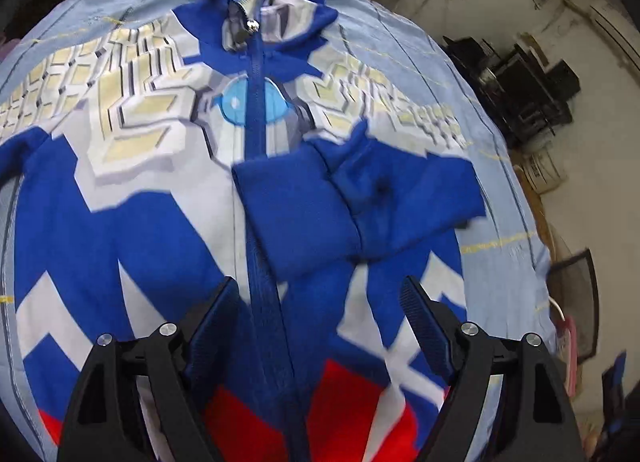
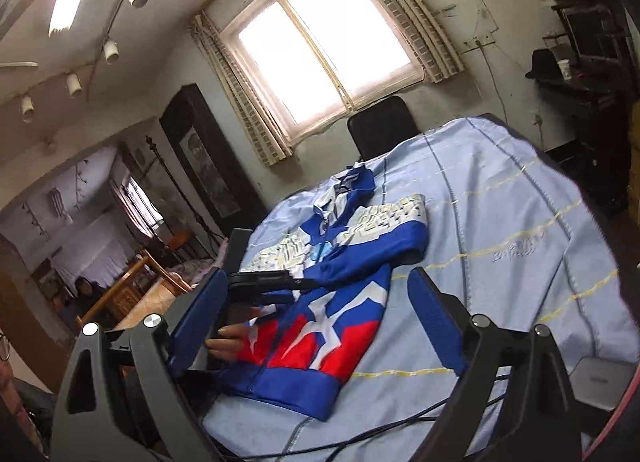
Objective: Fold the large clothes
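Observation:
A blue, white and red zip-up jacket lies front-up on a table covered with a light blue cloth. Its right sleeve is folded across the chest, cuff near the zipper. My left gripper is open and empty, hovering just above the jacket's lower front, over the zipper. In the right wrist view the jacket lies left of centre. My right gripper is open and empty, held back from the table's near side. The left gripper shows over the jacket's left side, held by a hand.
A black chair stands at the table's far end under a window. Dark shelves stand at the right wall. Black cables and a grey device lie at the table's near edge. A person sits far left.

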Tool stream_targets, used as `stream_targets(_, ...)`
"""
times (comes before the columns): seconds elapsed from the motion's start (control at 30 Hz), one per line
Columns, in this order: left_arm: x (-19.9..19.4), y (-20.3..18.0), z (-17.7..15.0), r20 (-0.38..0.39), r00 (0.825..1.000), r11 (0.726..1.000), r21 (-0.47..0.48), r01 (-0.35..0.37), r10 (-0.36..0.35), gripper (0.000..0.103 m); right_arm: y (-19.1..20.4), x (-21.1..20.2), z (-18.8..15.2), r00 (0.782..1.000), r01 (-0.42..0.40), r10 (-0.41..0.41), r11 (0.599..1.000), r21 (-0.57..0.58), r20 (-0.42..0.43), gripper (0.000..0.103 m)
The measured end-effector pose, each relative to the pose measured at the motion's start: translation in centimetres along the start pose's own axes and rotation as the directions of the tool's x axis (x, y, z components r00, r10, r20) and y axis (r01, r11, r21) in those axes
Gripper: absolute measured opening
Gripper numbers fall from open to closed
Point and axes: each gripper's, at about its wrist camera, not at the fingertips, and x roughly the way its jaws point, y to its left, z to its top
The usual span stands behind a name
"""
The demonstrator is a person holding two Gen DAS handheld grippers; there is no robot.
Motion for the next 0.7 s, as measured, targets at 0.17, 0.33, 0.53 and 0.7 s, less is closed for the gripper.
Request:
stream_targets(0.17, 0.8, -0.7, 1.7, 0.022, 0.999, 1.0, 0.011, -0.027, 0.027, 0.08, -2.0, 1.5, -0.9, 0.998, -0.064, 0.063, 0.994, 0.083, 0.013, 0.089)
stream_targets(0.33, 1.1, -1.2, 2.1, 0.027, 0.999, 0.998, 0.057, -0.035, 0.034, 0.058, -3.7, 4.3, -1.4, 0.999, -0.015, 0.019, 0.992, 0.125, -0.033, 0.089)
stream_targets(0.53, 1.6, -1.0, 2.7, 0.01, 1.0, 0.999, 0.047, -0.017, 0.016, 0.038, -4.9, 9.1, -1.1, 0.989, 0.086, -0.069, 0.989, 0.124, -0.131, 0.089)
stream_targets(0.7, 1.6, -0.9, 3.1, 0.018, 1.0, 0.999, 0.042, -0.003, 0.002, 0.026, -6.2, 11.8, -1.0, 0.986, 0.104, -0.079, 0.98, 0.171, -0.15, 0.089)
